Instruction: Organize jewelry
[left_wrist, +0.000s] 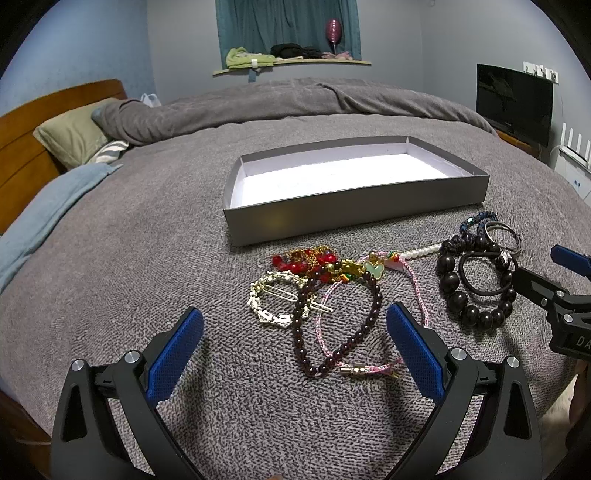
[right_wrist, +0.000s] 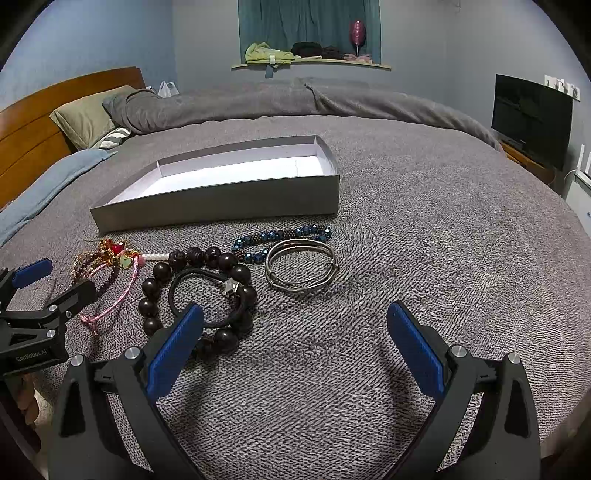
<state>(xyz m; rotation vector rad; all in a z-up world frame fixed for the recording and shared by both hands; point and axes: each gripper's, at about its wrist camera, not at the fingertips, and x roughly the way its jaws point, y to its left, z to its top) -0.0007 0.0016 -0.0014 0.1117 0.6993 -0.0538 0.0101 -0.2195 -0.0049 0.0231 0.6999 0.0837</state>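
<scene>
A grey box with a white inside (left_wrist: 332, 214) (right_wrist: 221, 205) lies on the bed, with nothing in it. In front of it lies a row of jewelry. My left gripper (left_wrist: 295, 343) is open and empty, just short of a dark garnet bead bracelet (left_wrist: 306, 343), a pink cord bracelet (left_wrist: 369, 367) and a pale chain bracelet with a hair clip (left_wrist: 273, 299). My right gripper (right_wrist: 295, 343) is open and empty; its left finger overlaps a big dark bead bracelet (right_wrist: 155, 273) and a black hair tie (right_wrist: 177, 288). Silver bangles (right_wrist: 301, 269) and a blue bead bracelet (right_wrist: 280, 234) lie ahead of it.
A red and gold chain tangle (left_wrist: 306, 260) and a pearl strand (left_wrist: 421, 253) lie by the box. The grey blanket (right_wrist: 424, 240) covers the bed. Pillows (left_wrist: 74, 133) and a wooden headboard (left_wrist: 22, 147) are at the left, a television (right_wrist: 532, 114) at the right.
</scene>
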